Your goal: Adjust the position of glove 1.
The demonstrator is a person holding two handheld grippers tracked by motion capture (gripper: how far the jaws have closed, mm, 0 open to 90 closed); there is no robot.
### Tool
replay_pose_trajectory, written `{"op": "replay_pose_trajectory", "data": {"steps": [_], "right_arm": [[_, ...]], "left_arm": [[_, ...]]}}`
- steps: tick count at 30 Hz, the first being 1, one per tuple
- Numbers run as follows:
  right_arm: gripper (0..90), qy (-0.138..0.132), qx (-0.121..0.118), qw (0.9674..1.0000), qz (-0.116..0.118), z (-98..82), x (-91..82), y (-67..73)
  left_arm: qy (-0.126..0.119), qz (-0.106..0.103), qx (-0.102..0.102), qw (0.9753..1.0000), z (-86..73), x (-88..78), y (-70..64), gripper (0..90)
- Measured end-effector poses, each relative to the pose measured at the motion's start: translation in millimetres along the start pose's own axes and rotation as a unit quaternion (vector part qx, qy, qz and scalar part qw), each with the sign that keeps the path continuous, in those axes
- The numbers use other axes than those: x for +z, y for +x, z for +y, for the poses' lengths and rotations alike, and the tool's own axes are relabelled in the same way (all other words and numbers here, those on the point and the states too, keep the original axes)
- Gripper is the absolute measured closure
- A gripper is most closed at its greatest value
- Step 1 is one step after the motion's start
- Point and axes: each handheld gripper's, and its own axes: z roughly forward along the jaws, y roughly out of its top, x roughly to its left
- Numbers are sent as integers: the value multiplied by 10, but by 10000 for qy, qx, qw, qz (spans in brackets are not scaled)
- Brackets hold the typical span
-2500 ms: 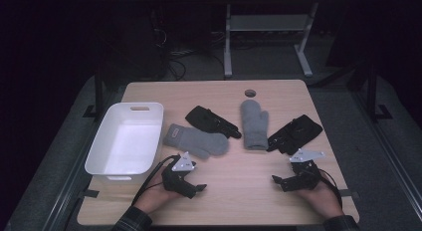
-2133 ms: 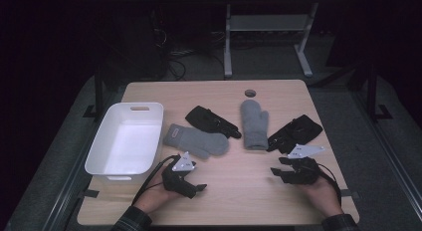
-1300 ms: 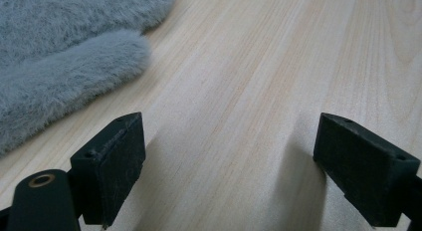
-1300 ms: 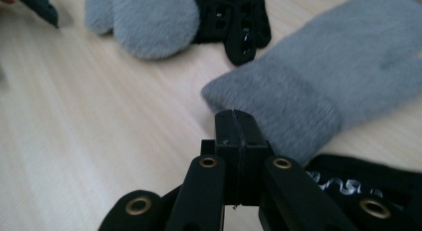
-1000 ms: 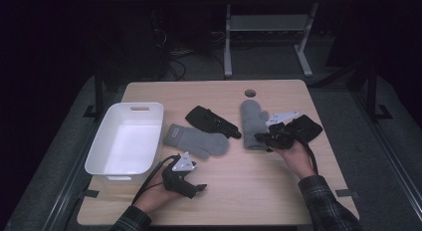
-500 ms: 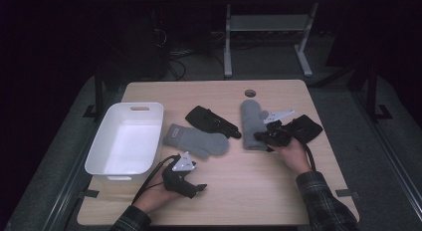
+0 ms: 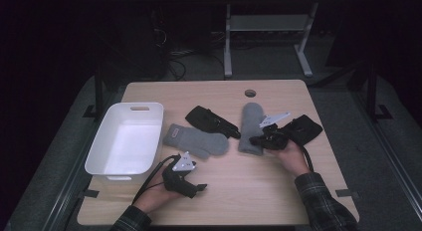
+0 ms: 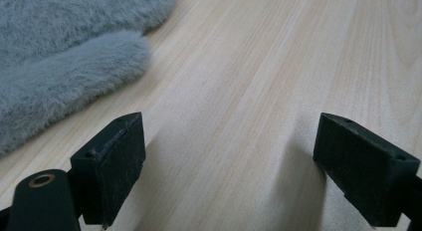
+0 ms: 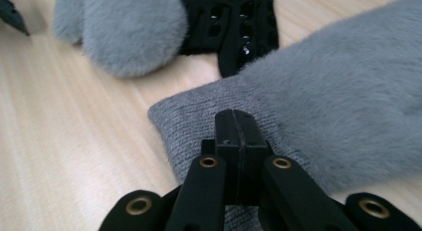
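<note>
Two grey mittens on table; right tongs clamped together on the ribbed cuff of upright one, long axis running away from the person. Left tongs apart, idle, farther off.

Grey mittens, black gloves, white bin, seemingly plaid sleeve.

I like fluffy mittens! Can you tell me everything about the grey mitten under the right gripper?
The grey mitten looks fluffy, with a plainer knitted cuff. It lies flat on the wooden table, cuff toward the person. The right gripper, jaws together, is at the cuff; a pinch isn't clear. A black glove lies just beside it.
</note>
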Motion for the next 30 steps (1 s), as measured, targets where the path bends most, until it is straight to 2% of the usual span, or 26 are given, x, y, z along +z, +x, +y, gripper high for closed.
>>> {"op": "replay_pose_trajectory", "data": {"steps": [2, 4, 13, 26, 30], "right_arm": [[900, 45, -78, 10000, 39, -4, -13, 24], [900, 68, -40, 9999, 61, -7, -21, 48], [900, 140, -193, 9993, 276, -74, -86, 202], [900, 206, -290, 9984, 442, -134, -128, 493], [900, 244, -415, 9974, 537, -150, -146, 612]], "left_arm": [[-1, -1, 5, 10000, -1, 0, 1, 121], [5, 2, 4, 10000, 0, -1, 0, 121], [4, 7, -1, 10000, 1, 0, -1, 121], [1, 4, -2, 10000, 1, 1, -1, 121], [-5, 8, 1, 10000, 0, 2, 0, 121]]}}
